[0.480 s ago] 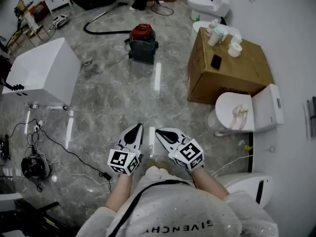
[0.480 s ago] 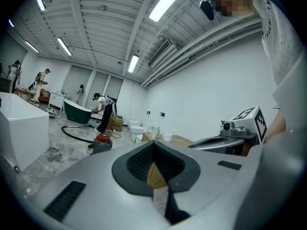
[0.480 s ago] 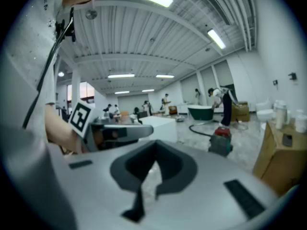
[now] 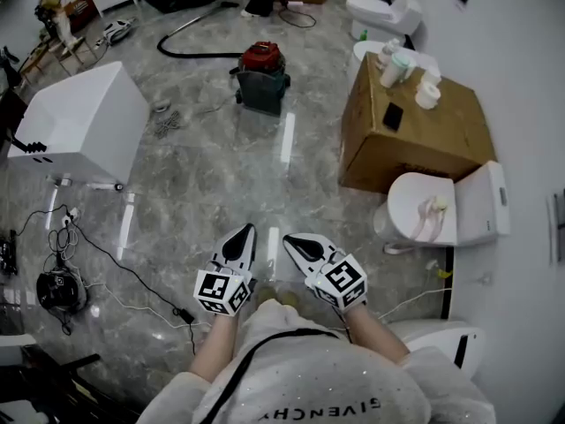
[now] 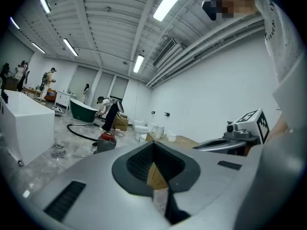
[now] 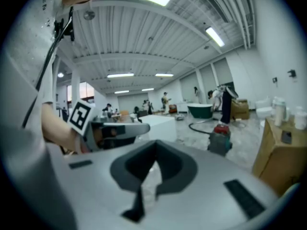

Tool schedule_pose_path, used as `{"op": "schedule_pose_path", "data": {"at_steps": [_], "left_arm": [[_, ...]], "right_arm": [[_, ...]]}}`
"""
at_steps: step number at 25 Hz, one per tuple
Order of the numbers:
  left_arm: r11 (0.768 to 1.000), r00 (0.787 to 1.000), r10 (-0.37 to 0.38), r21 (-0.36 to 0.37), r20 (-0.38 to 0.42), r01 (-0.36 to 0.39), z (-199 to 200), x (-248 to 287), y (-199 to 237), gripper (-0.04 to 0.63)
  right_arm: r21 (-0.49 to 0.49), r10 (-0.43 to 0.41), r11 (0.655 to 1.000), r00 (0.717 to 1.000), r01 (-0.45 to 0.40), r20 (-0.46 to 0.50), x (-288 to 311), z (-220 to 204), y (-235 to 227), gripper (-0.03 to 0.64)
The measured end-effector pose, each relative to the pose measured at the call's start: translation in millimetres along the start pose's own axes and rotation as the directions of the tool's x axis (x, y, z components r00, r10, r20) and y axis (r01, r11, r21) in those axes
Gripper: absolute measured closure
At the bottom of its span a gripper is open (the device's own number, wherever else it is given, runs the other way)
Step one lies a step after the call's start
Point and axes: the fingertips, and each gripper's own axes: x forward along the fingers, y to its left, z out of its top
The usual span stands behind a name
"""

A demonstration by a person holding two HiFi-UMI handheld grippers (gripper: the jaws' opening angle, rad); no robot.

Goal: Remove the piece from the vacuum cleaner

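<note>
The vacuum cleaner [image 4: 261, 78], a grey drum with a red top, stands on the marble floor far ahead, its black hose [image 4: 190, 38] curling off to the back left. It also shows small in the left gripper view [image 5: 106, 142] and the right gripper view [image 6: 219, 139]. My left gripper [image 4: 240, 238] and right gripper [image 4: 296, 241] are held side by side close to my body, well short of the vacuum. Both are shut with nothing between the jaws.
A white box cabinet [image 4: 81, 126] stands at the left. A cardboard box [image 4: 415, 135] with bottles and cups is at the right, next to white toilets [image 4: 437, 210]. Cables [image 4: 115, 268] and a small black device [image 4: 57, 291] lie on the floor at the lower left.
The view has shifted slightly forward toward the vacuum. Both grippers keep their place in front of my body, still shut.
</note>
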Motion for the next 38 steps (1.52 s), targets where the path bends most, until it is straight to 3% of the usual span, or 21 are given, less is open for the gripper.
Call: {"op": "schedule_pose_path", "data": {"at_steps": [9, 15, 26, 38], "left_arm": [[0.998, 0.999, 0.032, -0.055, -0.021, -0.033, -22.3, 11.6, 10.9, 0.574], [0.999, 1.000, 0.002, -0.032, -0.005, -0.002, -8.3, 53.5, 33.2, 0.574], [0.999, 0.999, -0.033, 0.021, 0.004, 0.033, 45.6, 132.6, 119.0, 0.574], [0.999, 1.000, -0.026, 0.031, -0.007, 0.026, 67.1, 177.8, 213.6, 0.574]], "right_arm": [[0.028, -0.034, 0.999, 0.999, 0.035, -0.017, -4.1, -10.1, -25.5, 0.603], [0.059, -0.087, 0.994, 0.996, 0.087, -0.005, 15.4, 2.0, -69.0, 0.603], [0.038, -0.047, 0.998, 0.999, 0.047, 0.005, 119.8, 59.2, -125.0, 0.603], [0.045, -0.050, 0.998, 0.999, 0.049, 0.009, 218.4, 84.4, -166.8, 0.603]]}}
